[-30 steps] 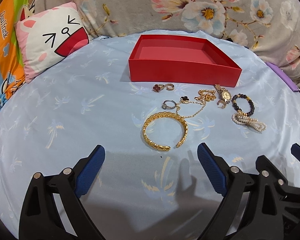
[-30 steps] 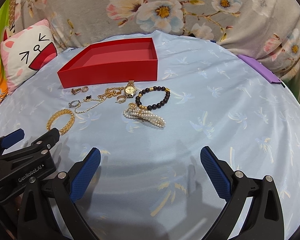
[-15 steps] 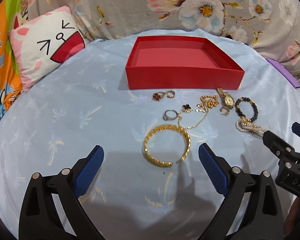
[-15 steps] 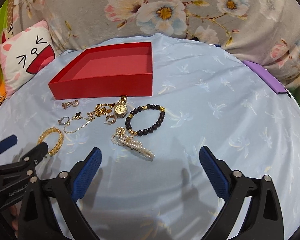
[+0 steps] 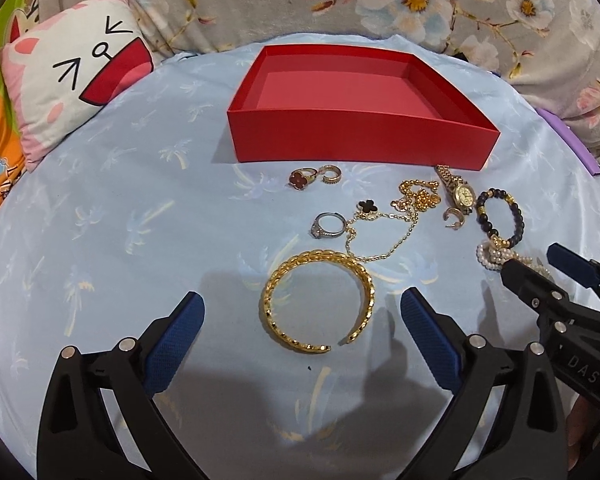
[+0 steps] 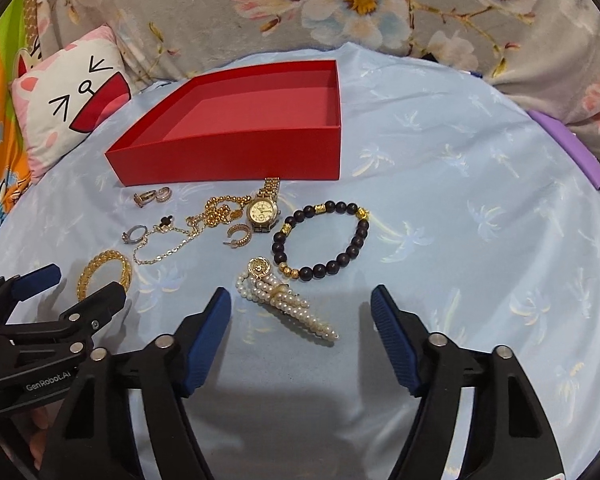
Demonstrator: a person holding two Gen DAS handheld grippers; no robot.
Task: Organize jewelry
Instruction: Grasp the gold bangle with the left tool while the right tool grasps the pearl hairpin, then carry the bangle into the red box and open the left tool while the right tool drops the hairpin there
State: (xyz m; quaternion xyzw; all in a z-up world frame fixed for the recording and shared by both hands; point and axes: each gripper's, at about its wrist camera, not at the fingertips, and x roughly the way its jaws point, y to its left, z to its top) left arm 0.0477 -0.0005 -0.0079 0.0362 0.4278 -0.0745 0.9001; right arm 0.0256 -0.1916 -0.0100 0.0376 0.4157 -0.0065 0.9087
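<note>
Since the earlier frame both tools are closer to the jewelry, and the right tool has just been narrowing its jaws; the pearl hair clip now lies between its blue pads, not pinched yet. The left tool stands spread wide, w/ the open gold bangle lying between its tips, not touched.

The red box sits at the far side on the light-blue sheet, nothing inside it. In front of the box lie the other pieces: a red clover ring & a small hoop earring just beside it, a silver ring, a gold chain w/ black clover, a gold watch touching the box wall, and a dark bead bracelet near the pearl hair clip. A cat-face cushion is at far left.
</note>
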